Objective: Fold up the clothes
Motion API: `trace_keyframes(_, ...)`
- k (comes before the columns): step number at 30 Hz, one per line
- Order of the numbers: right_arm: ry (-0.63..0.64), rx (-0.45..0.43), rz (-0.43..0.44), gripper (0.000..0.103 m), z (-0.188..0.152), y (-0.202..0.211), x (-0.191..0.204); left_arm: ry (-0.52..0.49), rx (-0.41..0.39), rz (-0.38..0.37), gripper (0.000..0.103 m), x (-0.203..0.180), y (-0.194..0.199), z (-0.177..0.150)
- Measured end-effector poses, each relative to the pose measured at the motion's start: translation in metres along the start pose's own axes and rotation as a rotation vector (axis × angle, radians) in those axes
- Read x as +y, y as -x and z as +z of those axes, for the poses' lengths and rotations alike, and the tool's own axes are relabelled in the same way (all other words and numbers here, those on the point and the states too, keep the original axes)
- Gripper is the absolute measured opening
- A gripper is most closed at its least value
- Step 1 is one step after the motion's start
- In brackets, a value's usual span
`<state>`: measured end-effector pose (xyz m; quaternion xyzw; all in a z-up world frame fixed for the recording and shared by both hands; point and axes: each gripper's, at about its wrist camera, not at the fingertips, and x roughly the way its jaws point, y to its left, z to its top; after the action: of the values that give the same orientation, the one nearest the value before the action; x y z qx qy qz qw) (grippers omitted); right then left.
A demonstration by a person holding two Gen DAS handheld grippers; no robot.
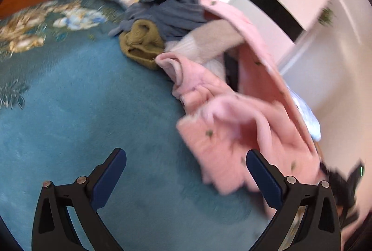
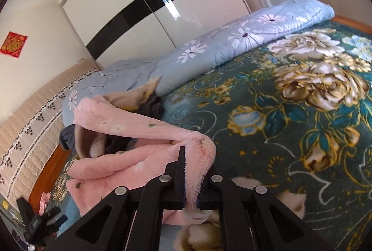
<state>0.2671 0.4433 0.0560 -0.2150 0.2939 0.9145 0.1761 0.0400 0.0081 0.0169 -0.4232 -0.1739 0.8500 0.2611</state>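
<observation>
A teal floral blanket (image 2: 302, 111) covers the bed, a rolled light-blue quilt (image 2: 220, 46) along its far edge. A pink fleece garment (image 2: 130, 134) lies rumpled beside a pile of grey, olive and cream clothes (image 1: 162, 18). The right gripper (image 2: 195, 158) pinches a fold of the pink fleece; the left gripper (image 1: 186, 158) hovers spread wide, empty, just beside the fleece.
</observation>
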Motion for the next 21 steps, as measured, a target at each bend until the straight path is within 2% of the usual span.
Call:
trace_keyframes(2,0.019,-0.004,0.007,0.007,-0.001,0.002,0.003,0.042,0.008,-0.027,0.102,-0.009,-0.005,0.011)
trace_keyframes(5,0.006,-0.001,0.023,0.008,-0.001,0.001,0.002,0.121,0.023,-0.121,0.102,-0.022,-0.007,0.025)
trace_keyframes(9,-0.041,0.009,0.055,0.009,0.000,-0.001,-0.005,0.359,0.113,-0.242,0.101,-0.022,-0.036,0.034)
trace_keyframes(10,-0.045,0.012,0.059,0.009,0.000,-0.001,-0.005,0.417,0.137,-0.266,0.097,-0.021,-0.045,0.035)
trace_keyframes(11,-0.049,0.016,0.063,0.009,0.000,-0.002,-0.006,0.445,0.156,-0.259,0.093,-0.022,-0.053,0.033)
trace_keyframes(13,-0.057,0.019,0.071,0.009,-0.001,-0.002,-0.007,0.485,0.188,-0.232,0.068,-0.022,-0.067,0.027)
trace_keyframes(14,-0.059,0.019,0.076,0.009,-0.001,-0.001,-0.006,0.507,0.202,-0.220,0.063,-0.021,-0.073,0.024)
trace_keyframes(16,-0.054,0.019,0.083,0.009,-0.001,-0.001,-0.004,0.581,0.209,-0.224,0.041,-0.013,-0.079,0.014)
trace_keyframes(17,-0.048,0.019,0.086,0.009,-0.001,-0.001,-0.002,0.594,0.209,-0.208,0.033,-0.009,-0.077,0.010)
trace_keyframes(18,-0.041,0.020,0.088,0.009,-0.001,-0.001,0.000,0.608,0.209,-0.193,0.017,-0.005,-0.075,0.007)
trace_keyframes(19,-0.028,0.019,0.090,0.010,-0.001,-0.001,0.003,0.621,0.209,-0.177,0.006,-0.001,-0.074,0.003)
trace_keyframes(21,-0.006,0.018,0.110,0.010,-0.002,0.001,0.010,0.616,0.171,-0.151,0.006,0.007,-0.062,0.000)
